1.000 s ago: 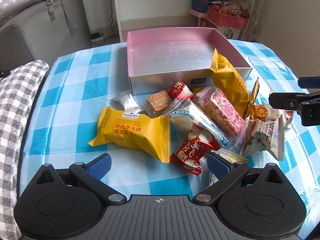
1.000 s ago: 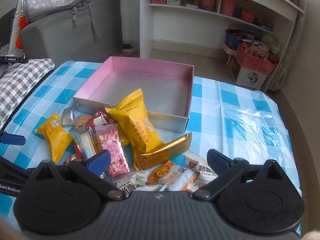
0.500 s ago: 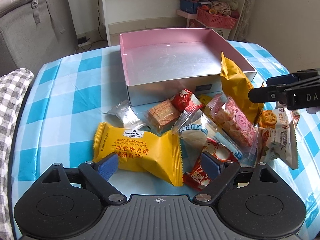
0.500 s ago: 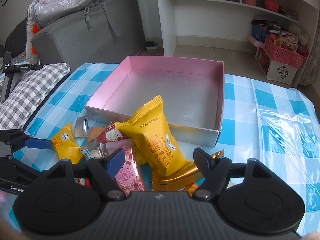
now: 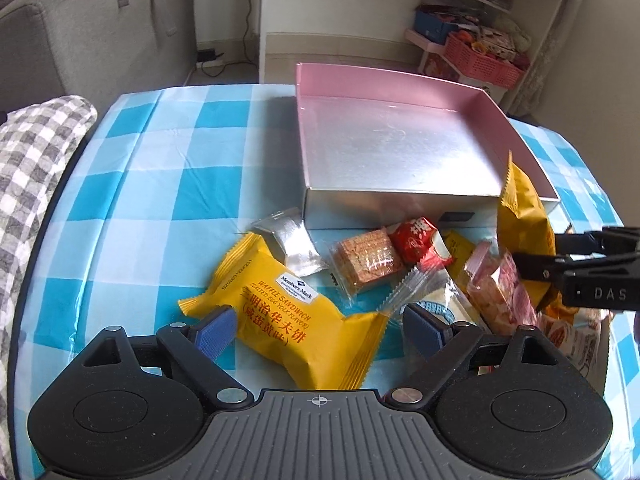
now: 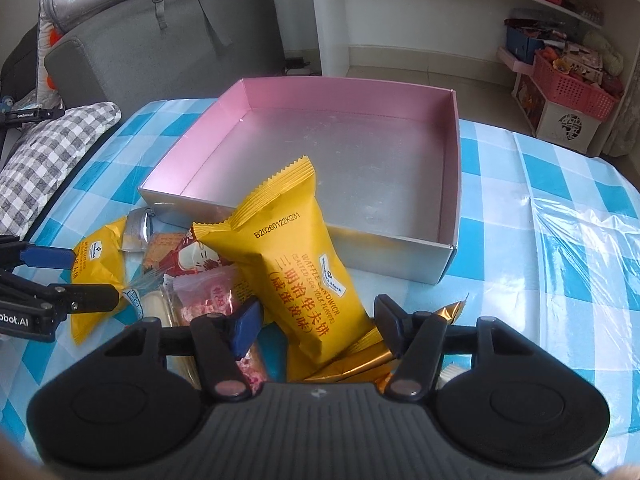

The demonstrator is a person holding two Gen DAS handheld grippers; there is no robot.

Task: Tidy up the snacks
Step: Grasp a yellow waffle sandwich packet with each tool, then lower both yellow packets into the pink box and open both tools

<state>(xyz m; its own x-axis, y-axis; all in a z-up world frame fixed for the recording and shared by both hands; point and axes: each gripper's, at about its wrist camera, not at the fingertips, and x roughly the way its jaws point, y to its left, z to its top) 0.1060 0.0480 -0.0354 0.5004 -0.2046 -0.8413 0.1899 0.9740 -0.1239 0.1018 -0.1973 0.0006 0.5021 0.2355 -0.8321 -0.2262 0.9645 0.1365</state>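
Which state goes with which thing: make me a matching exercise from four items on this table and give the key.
Things:
1. pink box
2. flat yellow waffle sandwich pack
3. leaning yellow waffle sandwich pack
4. silver foil sachet

States:
A. propped against the box's front wall
B. holds no snacks
C. lies between the open fingers of the left hand-held gripper
D. lies by the box's front left corner

Pairs: 1-B, 2-C, 3-A, 4-D
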